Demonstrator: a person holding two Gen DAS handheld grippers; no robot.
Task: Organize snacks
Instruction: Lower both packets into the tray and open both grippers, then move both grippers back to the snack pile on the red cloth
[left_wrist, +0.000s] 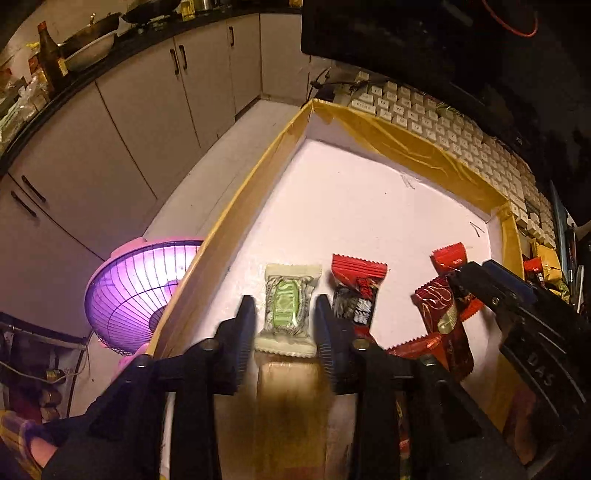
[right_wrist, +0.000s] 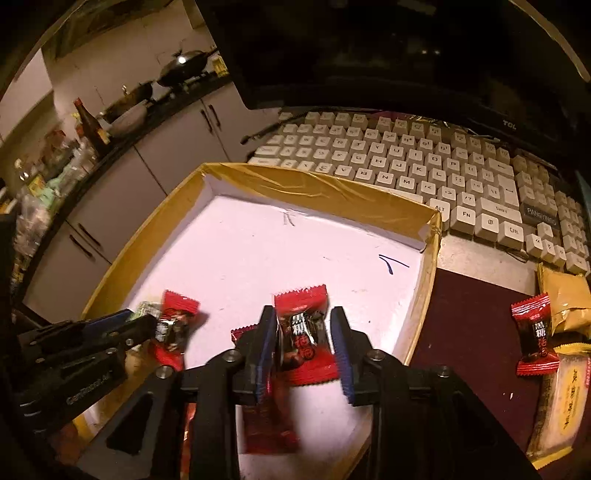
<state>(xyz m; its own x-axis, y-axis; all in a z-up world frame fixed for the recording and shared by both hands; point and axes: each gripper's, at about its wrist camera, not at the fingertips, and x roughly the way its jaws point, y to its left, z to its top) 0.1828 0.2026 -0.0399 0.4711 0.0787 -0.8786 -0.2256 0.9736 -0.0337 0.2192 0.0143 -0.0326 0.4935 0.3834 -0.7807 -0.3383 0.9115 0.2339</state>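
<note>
Left wrist view: the left tool has its fingers apart on either side of a pale cream wrapped candy with a green label, which lies on the white floor of the shallow cardboard tray with brown-taped walls, near its front wall. Just beside it lies a red-and-black wrapped candy. To do this step well, lift straight up and clear before moving off — dragging would skew the neat row.

Right wrist view: the right tool straddles another red-and-black wrapped candy; the fingers look apart, though the blur leaves it unclear whether one pad touches the wrapper. It lies in the tray above a darker red wrapped bar. One more red-and-black candy on the bench waits outside — close squarely across the wrapper's middle, not its crimped ends.
</note>
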